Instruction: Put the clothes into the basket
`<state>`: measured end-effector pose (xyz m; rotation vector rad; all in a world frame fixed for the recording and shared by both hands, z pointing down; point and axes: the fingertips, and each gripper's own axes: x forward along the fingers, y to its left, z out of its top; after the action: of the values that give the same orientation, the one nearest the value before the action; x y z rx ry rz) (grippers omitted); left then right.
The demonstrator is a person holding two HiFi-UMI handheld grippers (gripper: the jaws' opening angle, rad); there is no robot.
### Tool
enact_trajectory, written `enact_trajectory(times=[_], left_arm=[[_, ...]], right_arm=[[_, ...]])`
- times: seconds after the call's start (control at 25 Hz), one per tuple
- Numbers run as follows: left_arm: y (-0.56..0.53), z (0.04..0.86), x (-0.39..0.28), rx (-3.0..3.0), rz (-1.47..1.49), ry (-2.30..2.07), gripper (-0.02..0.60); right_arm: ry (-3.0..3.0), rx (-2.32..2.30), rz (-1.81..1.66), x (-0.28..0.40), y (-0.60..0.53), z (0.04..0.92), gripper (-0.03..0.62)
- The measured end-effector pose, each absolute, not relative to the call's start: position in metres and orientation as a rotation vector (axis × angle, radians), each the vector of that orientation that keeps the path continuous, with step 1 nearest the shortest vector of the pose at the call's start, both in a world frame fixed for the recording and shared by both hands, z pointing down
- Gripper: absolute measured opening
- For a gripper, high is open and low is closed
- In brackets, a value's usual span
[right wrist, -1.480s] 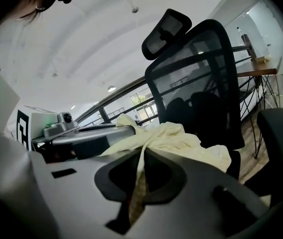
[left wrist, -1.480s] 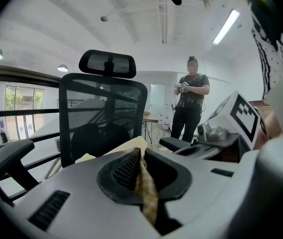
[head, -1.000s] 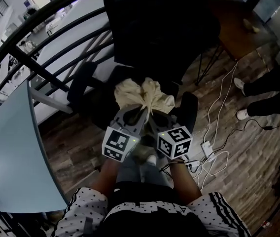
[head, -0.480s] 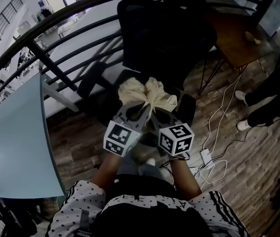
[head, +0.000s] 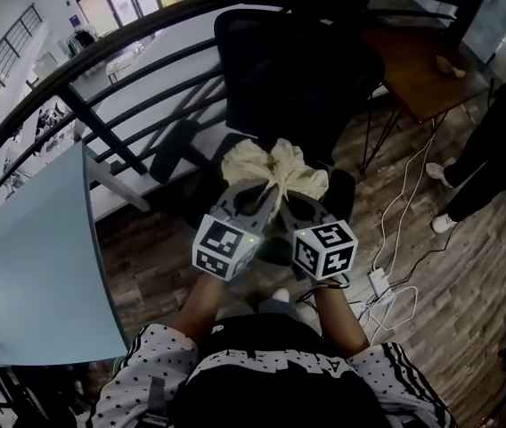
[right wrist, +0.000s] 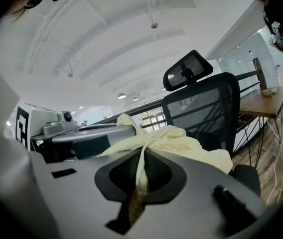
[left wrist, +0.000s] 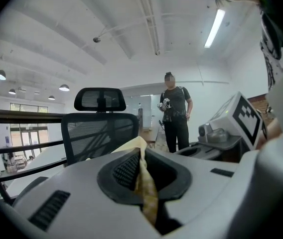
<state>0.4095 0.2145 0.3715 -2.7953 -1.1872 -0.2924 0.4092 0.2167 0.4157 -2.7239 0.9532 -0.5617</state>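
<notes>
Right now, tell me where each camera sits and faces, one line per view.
Head view: on the person's head, looking steeply down at the pale yellow cloth garment; forearms and patterned sleeves show.
Left gripper view: on the left gripper, facing the black mesh office chair; its jaws pinch the garment.
Right gripper view: on the right gripper, likewise.
Shared: garment and chair.

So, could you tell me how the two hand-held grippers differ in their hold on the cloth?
The left hand-held gripper pinches the cloth on its left side, the right hand-held gripper on its right. Little cloth shows past the left one's jaws; the bulk bunches past the right one's. Both are shut on it.
</notes>
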Motion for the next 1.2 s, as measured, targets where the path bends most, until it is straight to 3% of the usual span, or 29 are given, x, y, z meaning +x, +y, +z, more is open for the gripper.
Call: enact_trajectory(times=[1.2], left_arm=[[0.166, 0.338, 0.313, -2.820, -0.197, -1.277, 0.034]], right_arm=[[0.859, -2.817, -0.530, 0.314, 0.172, 0.382, 0.032]])
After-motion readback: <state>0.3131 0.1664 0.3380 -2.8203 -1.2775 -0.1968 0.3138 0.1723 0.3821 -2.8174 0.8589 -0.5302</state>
